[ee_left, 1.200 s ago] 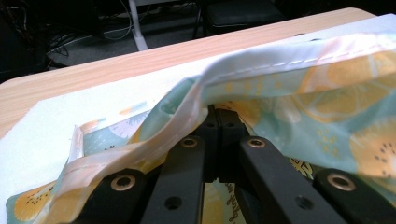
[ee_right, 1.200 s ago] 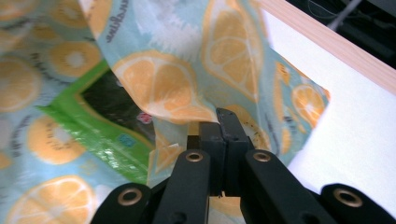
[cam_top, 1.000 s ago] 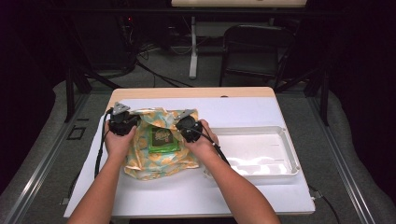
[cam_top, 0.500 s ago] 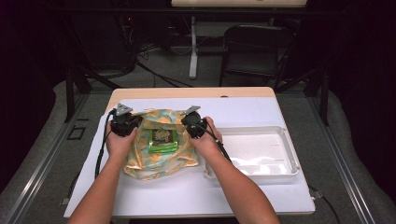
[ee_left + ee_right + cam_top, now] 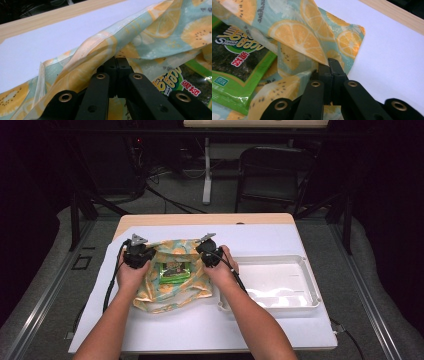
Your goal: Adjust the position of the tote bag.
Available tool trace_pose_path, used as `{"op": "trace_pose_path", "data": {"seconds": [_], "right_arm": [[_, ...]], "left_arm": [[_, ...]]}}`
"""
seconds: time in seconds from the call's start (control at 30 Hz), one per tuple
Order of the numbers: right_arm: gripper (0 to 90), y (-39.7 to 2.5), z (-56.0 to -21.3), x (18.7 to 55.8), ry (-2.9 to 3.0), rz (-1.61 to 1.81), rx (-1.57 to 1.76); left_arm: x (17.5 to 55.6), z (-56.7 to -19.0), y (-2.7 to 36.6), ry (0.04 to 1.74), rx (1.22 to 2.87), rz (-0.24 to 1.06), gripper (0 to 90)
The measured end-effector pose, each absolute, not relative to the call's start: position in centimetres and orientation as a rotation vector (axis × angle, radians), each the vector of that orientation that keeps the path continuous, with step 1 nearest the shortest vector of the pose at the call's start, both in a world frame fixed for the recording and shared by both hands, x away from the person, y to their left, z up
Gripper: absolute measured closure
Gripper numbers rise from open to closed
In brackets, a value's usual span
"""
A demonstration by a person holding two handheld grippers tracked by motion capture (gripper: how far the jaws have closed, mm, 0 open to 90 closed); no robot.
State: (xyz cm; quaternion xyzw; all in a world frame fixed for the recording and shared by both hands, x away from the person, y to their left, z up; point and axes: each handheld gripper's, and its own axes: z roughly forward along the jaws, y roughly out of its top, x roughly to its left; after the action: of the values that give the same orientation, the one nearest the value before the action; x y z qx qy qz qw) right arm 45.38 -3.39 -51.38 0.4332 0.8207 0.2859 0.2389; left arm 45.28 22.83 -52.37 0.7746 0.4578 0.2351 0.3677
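Pinching a fold of the thin plastic bag printed with orange and kiwi slices (image 5: 140,37), the left gripper (image 5: 116,62) has its black jaws pressed together on the film, whose raised edge drapes over the jaw tips and hides how deep the bite goes. The right gripper (image 5: 329,66) likewise has its jaws clamped on the bag's opposite top corner, the tips half buried under a flap. Between them the bag's mouth is held apart, showing a green packet of seaweed snack (image 5: 174,272) lying inside; the packet is cut off at the frame edges in both gripper views and its small print is hard to read. The bag rests on the white sheet (image 5: 260,237) covering the wooden table (image 5: 200,219), just beside a shallow white plastic tray (image 5: 310,285).
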Motion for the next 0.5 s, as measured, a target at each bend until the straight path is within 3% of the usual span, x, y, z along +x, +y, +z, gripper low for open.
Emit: {"op": "trace_pose_path", "data": {"seconds": [0.5], "right_arm": [[87.6, -3.6, -51.9, 45.7, 2.272, 0.771, 1.225]], "left_arm": [[45.7, -53.7, 22.4, 1.190, 2.059, 0.539, 88.8]]}}
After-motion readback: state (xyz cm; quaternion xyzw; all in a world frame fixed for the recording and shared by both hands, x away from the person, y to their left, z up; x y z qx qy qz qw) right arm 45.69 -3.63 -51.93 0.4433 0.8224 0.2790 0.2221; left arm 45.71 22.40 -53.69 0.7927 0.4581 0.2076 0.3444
